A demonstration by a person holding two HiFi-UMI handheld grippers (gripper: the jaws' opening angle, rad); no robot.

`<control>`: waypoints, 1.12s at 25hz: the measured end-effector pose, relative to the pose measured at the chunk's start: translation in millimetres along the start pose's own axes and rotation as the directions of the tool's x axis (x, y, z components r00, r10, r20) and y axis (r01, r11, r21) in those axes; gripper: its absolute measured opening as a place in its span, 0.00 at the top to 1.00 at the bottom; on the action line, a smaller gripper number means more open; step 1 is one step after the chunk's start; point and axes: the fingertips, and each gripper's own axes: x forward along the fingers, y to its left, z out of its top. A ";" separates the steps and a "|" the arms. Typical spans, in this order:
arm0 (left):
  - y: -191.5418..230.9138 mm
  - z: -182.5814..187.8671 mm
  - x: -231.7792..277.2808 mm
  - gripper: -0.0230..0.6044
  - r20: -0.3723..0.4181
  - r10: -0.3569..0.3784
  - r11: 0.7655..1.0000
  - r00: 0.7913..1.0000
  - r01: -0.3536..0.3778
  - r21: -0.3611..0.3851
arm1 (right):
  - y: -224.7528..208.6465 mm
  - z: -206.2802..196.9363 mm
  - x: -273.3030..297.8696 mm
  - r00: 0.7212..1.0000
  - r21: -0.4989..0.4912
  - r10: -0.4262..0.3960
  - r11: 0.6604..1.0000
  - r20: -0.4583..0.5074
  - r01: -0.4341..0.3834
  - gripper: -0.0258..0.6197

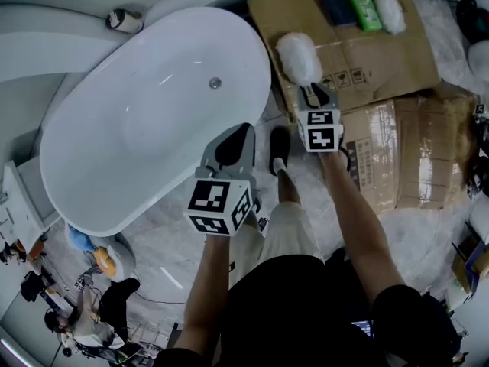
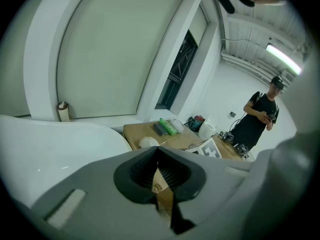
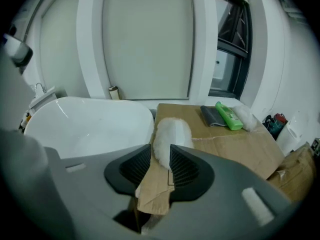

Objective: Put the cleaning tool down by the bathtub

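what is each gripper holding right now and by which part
The right gripper grips the white fluffy cleaning tool by its near end. The left gripper holds nothing; its jaws are together.

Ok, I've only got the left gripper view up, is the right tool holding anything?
Observer: Yes. The right gripper view shows the right tool closed on a white duster, fluffy end pointing forward.
Operator: Where is it relative to the tub?
Observer: In the head view, the duster is over the edge of the cardboard, just right of the bathtub. I can't tell whether it touches down.
Operator: And my left tool?
Observer: The left tool hangs at the bathtub's right rim, beside the person's black shoe.
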 end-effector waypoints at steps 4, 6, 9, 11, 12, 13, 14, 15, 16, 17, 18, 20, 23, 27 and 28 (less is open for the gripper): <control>0.6 -6.4 -26.2 0.96 0.019 -0.003 1.000 1.000 0.003 0.014 | 22.4 -10.8 -29.8 1.000 -0.013 -0.001 1.000 0.004 0.001 0.80; -0.3 -9.9 -41.1 0.96 0.027 -0.010 1.000 1.000 0.010 0.022 | 33.9 -13.9 -46.8 1.000 -0.015 -0.008 1.000 0.008 0.008 0.80; -6.7 -16.1 -63.0 0.96 0.024 -0.041 0.998 0.999 0.039 0.053 | 52.7 -13.0 -73.3 1.000 -0.018 -0.016 1.000 0.025 0.017 0.80; -12.4 -20.4 -78.4 0.96 0.023 -0.064 0.995 0.998 0.062 0.083 | 68.5 -10.3 -90.0 0.999 -0.033 -0.015 0.999 0.042 0.016 0.80; -14.8 -22.9 -86.3 0.96 0.024 -0.074 0.993 0.997 0.072 0.094 | 76.9 -9.2 -98.3 0.999 -0.042 -0.013 0.999 0.051 0.015 0.80; -17.0 -25.6 -94.0 0.96 0.026 -0.083 0.991 0.996 0.080 0.103 | 85.0 -8.3 -106.7 0.998 -0.050 -0.012 0.999 0.060 0.015 0.80; -19.1 -28.6 -101.4 0.96 0.028 -0.092 0.990 0.995 0.088 0.110 | 92.6 -7.7 -115.3 0.998 -0.056 -0.011 0.998 0.069 0.015 0.80; -21.2 -32.0 -108.6 0.96 0.029 -0.100 0.988 0.995 0.096 0.117 | 99.8 -7.3 -124.2 0.997 -0.060 -0.010 0.998 0.077 0.015 0.80; -23.2 -35.7 -115.7 0.96 0.029 -0.107 0.987 0.994 0.102 0.124 | 106.7 -7.3 -133.4 0.996 -0.061 -0.010 0.998 0.084 0.015 0.80; -24.9 -39.8 -122.5 0.96 0.029 -0.114 0.986 0.993 0.109 0.129 | 113.5 -7.4 -142.8 0.996 -0.061 -0.009 0.998 0.091 0.014 0.80; -26.1 -44.2 -129.2 0.96 0.028 -0.120 0.984 0.992 0.116 0.135 | 120.4 -7.6 -152.4 0.995 -0.061 -0.008 0.998 0.099 0.014 0.80; -26.8 -54.0 -144.4 0.96 0.025 -0.129 0.982 0.991 0.125 0.139 | 136.8 -9.2 -171.7 0.993 -0.061 -0.001 0.998 0.116 0.009 0.80; -26.1 -66.7 -171.3 0.96 0.028 -0.131 0.983 0.991 0.126 0.132 | 164.0 -13.3 -201.2 0.990 -0.061 0.017 0.998 0.138 -0.008 0.80; -31.5 -77.0 -203.0 0.96 0.038 -0.141 0.983 0.989 0.135 0.124 | 191.7 -13.7 -240.3 0.985 -0.070 0.034 0.997 0.172 -0.022 0.81; -32.7 -77.7 -210.8 0.96 0.042 -0.145 0.982 0.989 0.138 0.125 | 198.3 -11.6 -250.1 0.982 -0.070 0.036 0.997 0.184 -0.023 0.81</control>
